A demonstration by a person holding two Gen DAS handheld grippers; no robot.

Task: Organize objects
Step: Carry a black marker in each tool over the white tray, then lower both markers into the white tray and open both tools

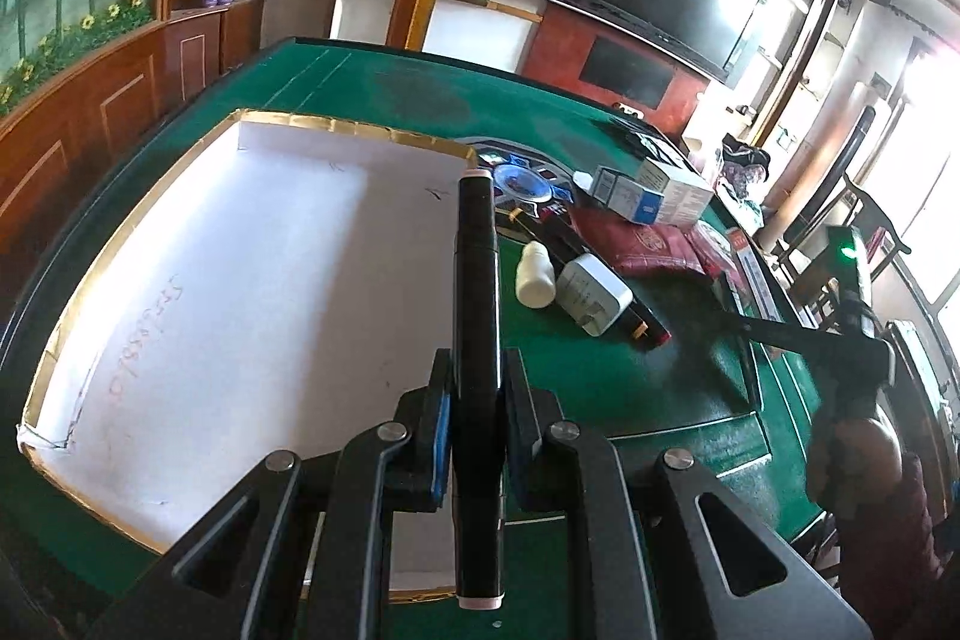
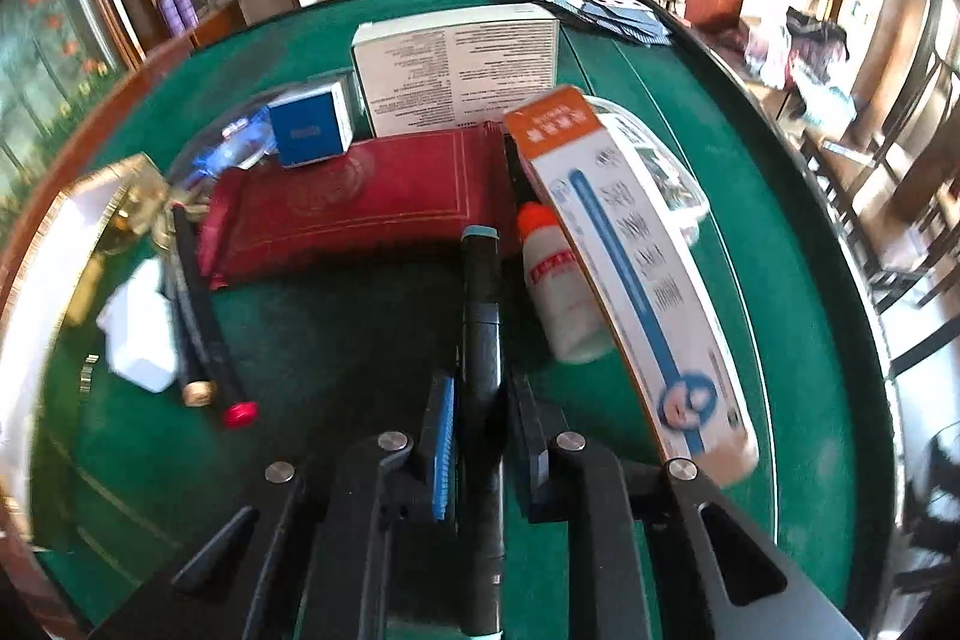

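left gripper point(image 1: 477, 403) pinching a long black marker with pale caps point(image 1: 477, 280) over the gold-rimmed white tray point(image 1: 336, 127) | right gripper point(image 2: 480, 415) clamped on a black teal-capped marker point(image 2: 480, 304) | risk: long pens pivot, slip, clip the rim

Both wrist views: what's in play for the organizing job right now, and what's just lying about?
In play:
left gripper, shut on a black marker
right gripper, shut on a second black marker
white gold-rimmed tray

Lying about:
red pouch
white charger
orange-capped bottle
thermometer box
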